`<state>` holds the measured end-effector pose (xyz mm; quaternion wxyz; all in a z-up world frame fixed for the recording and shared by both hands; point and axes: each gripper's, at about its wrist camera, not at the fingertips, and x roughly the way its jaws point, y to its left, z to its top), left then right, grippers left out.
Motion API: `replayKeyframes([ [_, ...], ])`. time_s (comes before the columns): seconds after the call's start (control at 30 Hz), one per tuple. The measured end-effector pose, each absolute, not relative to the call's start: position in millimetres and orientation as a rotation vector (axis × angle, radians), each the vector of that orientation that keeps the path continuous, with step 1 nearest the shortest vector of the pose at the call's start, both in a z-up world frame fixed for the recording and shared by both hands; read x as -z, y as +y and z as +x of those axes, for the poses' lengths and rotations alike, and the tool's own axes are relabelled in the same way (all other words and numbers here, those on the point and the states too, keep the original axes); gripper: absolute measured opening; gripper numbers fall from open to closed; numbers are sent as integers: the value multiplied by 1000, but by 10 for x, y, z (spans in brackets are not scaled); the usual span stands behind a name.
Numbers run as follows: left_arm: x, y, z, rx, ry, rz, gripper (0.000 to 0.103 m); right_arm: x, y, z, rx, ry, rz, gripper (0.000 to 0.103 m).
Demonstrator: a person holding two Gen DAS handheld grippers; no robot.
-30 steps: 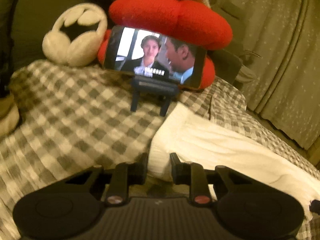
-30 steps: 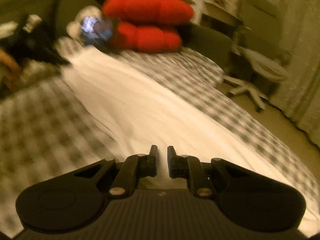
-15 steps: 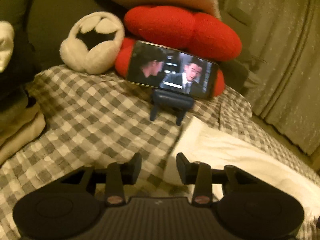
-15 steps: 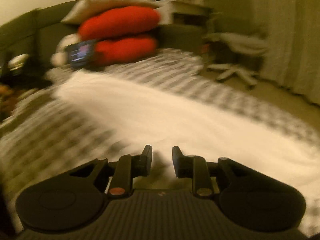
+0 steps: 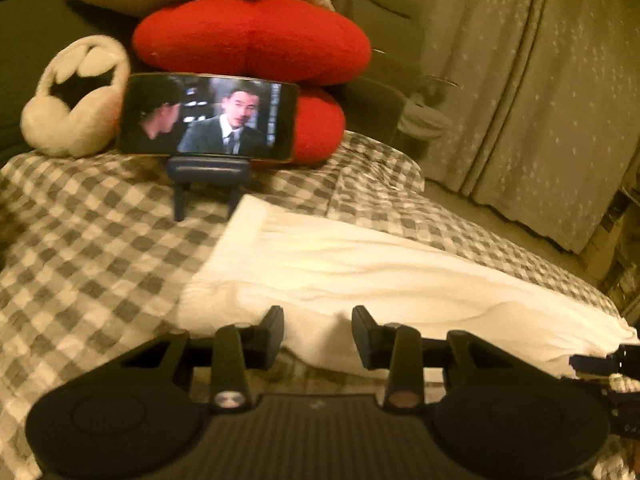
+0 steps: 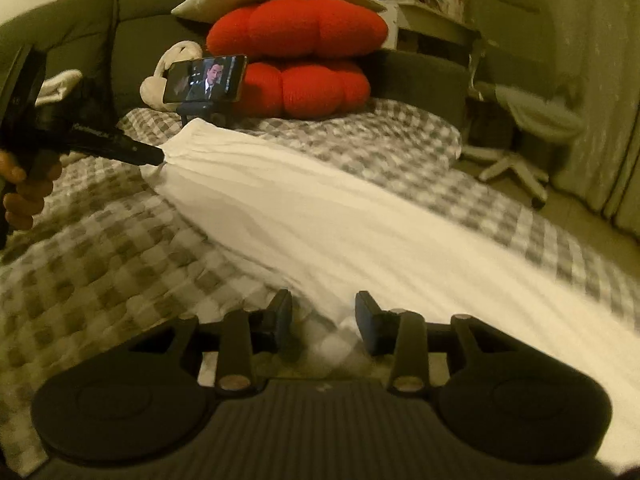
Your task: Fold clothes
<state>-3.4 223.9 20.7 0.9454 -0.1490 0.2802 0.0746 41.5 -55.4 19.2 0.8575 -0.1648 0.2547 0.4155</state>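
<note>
Checked grey-and-white bedding covered the bed, with red cushions and a phone on a stand at the far end. A long white garment lay stretched across the bedding from the phone stand toward the near right. The left gripper hovered low at the garment's near edge, its fingers spread apart with the white fabric just beyond and between them. In the right wrist view the left gripper's tip touched the garment's far corner, a hand holding its handle. The right gripper also stood parted, empty, poised at the garment's near edge.
</note>
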Motion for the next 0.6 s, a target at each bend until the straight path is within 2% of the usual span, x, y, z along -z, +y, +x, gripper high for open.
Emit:
replayKeyframes([
  [0.17,-229,2173,-52,-132,573,-276,38,-214,-581,463,-831,482,-385,36],
  [0.6,-257,1722,-30,64,580,-157,41,-267,-391,660,-755,491,-446,36],
])
